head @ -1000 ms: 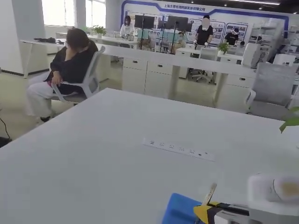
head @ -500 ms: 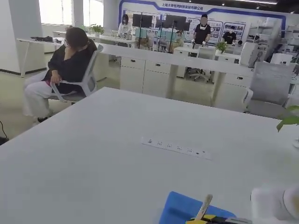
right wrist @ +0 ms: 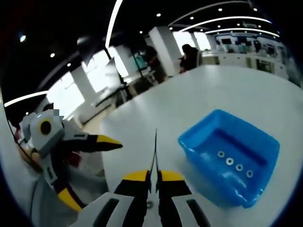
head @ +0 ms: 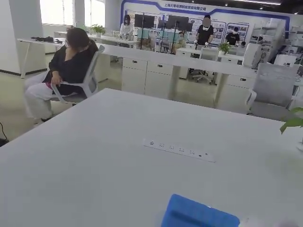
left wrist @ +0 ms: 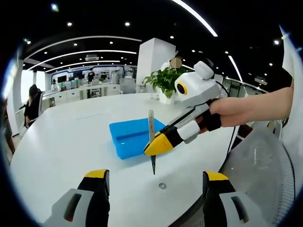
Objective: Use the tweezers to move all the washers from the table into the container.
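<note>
Worktop: a white worktop in an open office, with a power strip lying across its middle and a seated person beyond its far left corner.
Head view: the blue container sits at the bottom edge; its inside is hidden from this angle.
Left tongs: the left tongs are yellow-tipped, spread wide and hold nothing, low over the near edge of the worktop.
Right tongs: the right tongs are pressed together on the tweezers. The left gripper view shows them entering from the right, with the tweezers pointing straight down.
Loose washer: one loose washer lies on the worktop just beside the tweezer tip. I cannot tell whether they touch.
Container contents: the right gripper view looks inside the container, where four washers lie in a row on the bottom.
</note>
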`<act>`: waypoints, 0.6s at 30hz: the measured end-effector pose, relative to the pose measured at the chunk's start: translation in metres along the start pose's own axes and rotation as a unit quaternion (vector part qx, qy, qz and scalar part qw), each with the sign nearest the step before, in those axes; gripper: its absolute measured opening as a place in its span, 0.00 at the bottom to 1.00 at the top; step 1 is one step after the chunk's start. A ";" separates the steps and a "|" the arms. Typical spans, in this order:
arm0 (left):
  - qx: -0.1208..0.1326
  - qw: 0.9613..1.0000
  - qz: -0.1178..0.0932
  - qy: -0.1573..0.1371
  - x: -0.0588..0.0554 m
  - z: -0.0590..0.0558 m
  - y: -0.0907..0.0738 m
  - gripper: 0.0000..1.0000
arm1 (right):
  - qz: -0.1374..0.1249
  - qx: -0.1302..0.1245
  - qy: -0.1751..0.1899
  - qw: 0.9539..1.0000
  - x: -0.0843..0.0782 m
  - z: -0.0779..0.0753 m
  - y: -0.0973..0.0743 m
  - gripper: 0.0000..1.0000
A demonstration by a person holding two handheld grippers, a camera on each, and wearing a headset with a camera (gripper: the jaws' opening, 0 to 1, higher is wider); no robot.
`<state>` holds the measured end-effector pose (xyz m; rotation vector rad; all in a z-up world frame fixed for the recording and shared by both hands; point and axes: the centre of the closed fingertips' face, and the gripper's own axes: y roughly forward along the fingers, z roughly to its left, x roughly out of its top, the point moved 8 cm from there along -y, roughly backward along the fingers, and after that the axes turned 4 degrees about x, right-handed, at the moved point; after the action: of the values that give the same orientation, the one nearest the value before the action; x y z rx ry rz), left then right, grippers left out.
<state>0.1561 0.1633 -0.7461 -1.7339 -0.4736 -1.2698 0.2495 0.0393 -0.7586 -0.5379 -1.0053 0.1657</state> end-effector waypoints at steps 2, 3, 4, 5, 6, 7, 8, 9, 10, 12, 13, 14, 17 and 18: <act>0.000 1.000 0.001 0.000 0.000 0.000 0.000 0.82 | 0.003 0.002 0.006 1.000 -0.005 0.001 0.002 0.05; 0.000 1.000 0.001 0.000 0.000 0.000 0.000 0.82 | 0.005 0.004 0.009 1.000 -0.007 0.002 0.003 0.05; 0.000 1.000 0.002 0.000 0.000 0.000 0.000 0.82 | 0.007 0.006 0.010 1.000 -0.009 0.003 0.003 0.05; -0.001 1.000 0.002 0.000 0.000 0.000 0.001 0.82 | 0.008 0.007 0.010 1.000 -0.010 0.003 0.004 0.05; -0.001 1.000 0.002 0.000 0.000 0.000 0.001 0.82 | 0.010 0.009 0.010 1.000 -0.012 0.004 0.004 0.05; -0.002 1.000 0.002 0.000 0.000 0.000 0.001 0.82 | 0.013 0.010 0.009 1.000 -0.013 0.004 0.005 0.05; -0.002 1.000 0.003 0.001 0.000 0.000 0.001 0.82 | 0.016 0.010 0.009 1.000 -0.014 0.005 0.006 0.05; -0.003 1.000 0.004 0.001 -0.001 0.000 0.001 0.82 | 0.019 0.010 0.007 1.000 -0.015 0.005 0.006 0.05; -0.004 1.000 0.004 0.001 -0.001 0.000 0.001 0.82 | 0.023 0.010 0.003 1.000 -0.016 0.005 0.006 0.05; -0.005 1.000 0.005 0.001 -0.001 0.000 0.001 0.82 | 0.026 0.011 0.003 1.000 -0.018 0.006 0.007 0.05; -0.004 1.000 0.006 0.001 -0.001 0.000 0.001 0.82 | 0.028 0.013 0.004 1.000 -0.019 0.007 0.007 0.05; -0.004 1.000 0.005 0.001 -0.001 0.000 0.001 0.82 | 0.028 0.014 0.004 0.999 -0.019 0.007 0.007 0.05; -0.003 1.000 0.004 0.000 -0.001 0.000 0.001 0.82 | 0.034 0.015 0.000 0.999 -0.022 0.009 0.008 0.05; -0.003 1.000 0.005 0.000 -0.001 0.000 0.001 0.82 | 0.037 0.013 -0.003 0.999 -0.023 0.009 0.007 0.05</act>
<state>0.1569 0.1630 -0.7477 -1.7389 -0.4614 -1.2665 0.2308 0.0402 -0.7759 -0.5516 -0.9890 0.2460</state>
